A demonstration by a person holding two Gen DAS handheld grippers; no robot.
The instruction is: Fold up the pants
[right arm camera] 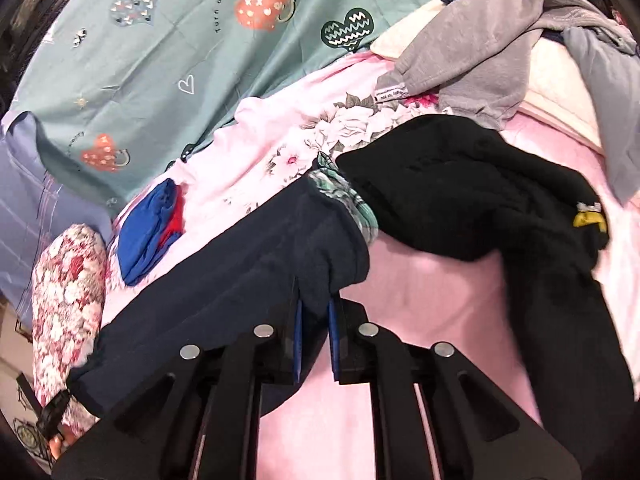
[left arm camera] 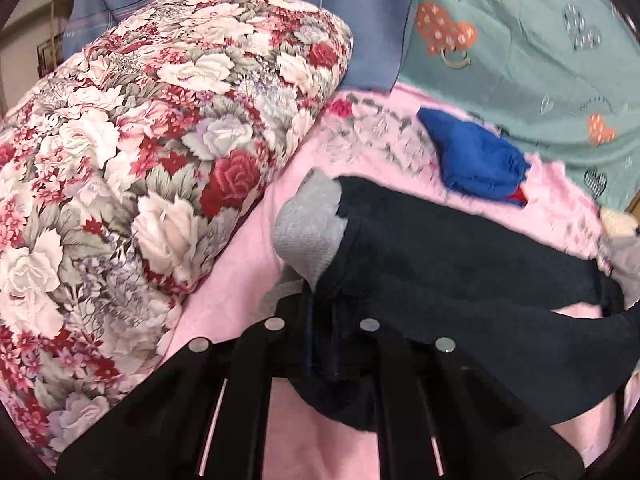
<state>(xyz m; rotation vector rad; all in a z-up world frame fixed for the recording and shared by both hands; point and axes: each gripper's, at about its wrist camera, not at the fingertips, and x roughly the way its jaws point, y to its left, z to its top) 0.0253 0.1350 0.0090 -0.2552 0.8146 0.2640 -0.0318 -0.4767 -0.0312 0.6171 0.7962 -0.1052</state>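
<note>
Left gripper: the black two-finger left gripper (left arm camera: pixel 320 304) was closed tight on one end of the dark navy fabric pants (left arm camera: pixel 460 240), pinching the cloth where a grey ribbed inner band (left arm camera: pixel 310 228) was turned outward.
Right gripper: the black two-finger right gripper (right arm camera: pixel 316 308) had its blue-padded fingers (right arm camera: pixel 298 336) nearly together, with a fold of the same pants (right arm camera: pixel 240 280) caught between them.
Pants: they stretched as a long dark strip between the two grippers, above and partly on the pink floral bedsheet (left arm camera: pixel 248 280).
Pants end, right view: the end near the right gripper showed a green patterned lining (right arm camera: pixel 352 196) at its opening.
Black garment: a crumpled black garment with a yellow patch (right arm camera: pixel 480 200) lay just beside that end, touching it.
Blue cloth: a small bright blue cloth with a red edge (left arm camera: pixel 476 160) lay on the sheet beyond the pants.
Bedding: a rolled quilt with red and white roses (left arm camera: pixel 140 160) sat to the left; a teal heart-print cover (right arm camera: pixel 180 60) lay behind.
Grey garment: a grey sweatshirt-like garment (right arm camera: pixel 480 52) was heaped at the far right.
</note>
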